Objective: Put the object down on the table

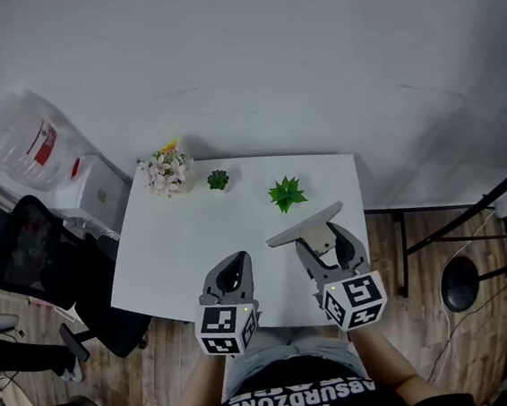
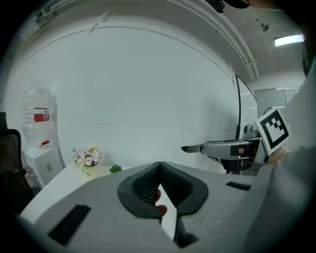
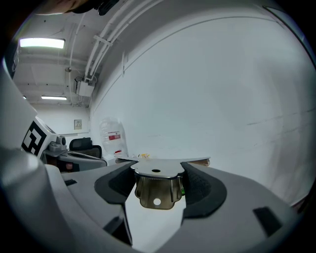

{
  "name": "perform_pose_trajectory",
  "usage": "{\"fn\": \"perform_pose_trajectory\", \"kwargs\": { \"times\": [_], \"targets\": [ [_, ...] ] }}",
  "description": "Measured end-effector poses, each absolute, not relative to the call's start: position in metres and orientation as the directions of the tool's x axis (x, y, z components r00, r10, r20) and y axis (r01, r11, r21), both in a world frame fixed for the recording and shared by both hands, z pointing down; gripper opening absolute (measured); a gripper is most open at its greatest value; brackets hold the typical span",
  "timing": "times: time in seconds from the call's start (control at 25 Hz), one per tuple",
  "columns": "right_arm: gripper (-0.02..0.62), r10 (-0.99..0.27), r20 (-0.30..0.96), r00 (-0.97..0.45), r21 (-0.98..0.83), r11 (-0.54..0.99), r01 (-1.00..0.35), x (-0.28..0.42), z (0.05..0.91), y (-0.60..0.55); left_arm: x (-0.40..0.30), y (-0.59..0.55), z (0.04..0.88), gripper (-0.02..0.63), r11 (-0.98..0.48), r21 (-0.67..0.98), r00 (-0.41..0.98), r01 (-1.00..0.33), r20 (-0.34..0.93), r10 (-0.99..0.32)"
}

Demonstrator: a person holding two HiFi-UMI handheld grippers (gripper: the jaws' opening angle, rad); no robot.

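Black tee (image 1: 302,404) with white lettering. Left claw (image 1: 238,260) and right claw (image 1: 326,239) are grey, black-padded, each with a checkered marker cube (image 1: 226,328).

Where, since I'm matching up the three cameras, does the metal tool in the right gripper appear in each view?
Head view: the flat metal tool sits right of centre, held in the right gripper.
Left gripper view: far right, mid-height, blade pointing left.
Right gripper view: dead centre, clamped between the jaws.
Shared landmark: the red-labelled water bottle, towards the left in all three.
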State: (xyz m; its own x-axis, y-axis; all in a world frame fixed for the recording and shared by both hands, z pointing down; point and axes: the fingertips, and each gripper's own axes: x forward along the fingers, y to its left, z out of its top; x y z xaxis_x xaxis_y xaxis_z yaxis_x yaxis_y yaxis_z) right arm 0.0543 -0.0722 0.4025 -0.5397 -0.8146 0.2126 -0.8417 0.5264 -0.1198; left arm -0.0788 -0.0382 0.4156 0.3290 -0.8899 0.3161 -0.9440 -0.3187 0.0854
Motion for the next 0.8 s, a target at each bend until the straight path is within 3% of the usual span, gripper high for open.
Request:
{"fn": "perform_pose_trajectory", "kwargs": {
  "times": [0.8],
  "targets": [
    [0.285,-0.805,0.278,-0.525,-0.138,0.507,-0.851,0.047,0.433,-0.106,-0.075,-0.081,0.438,0.001,-0.358,0.109,0.373,-0.927,0.357,-0.857]
  ]
}}
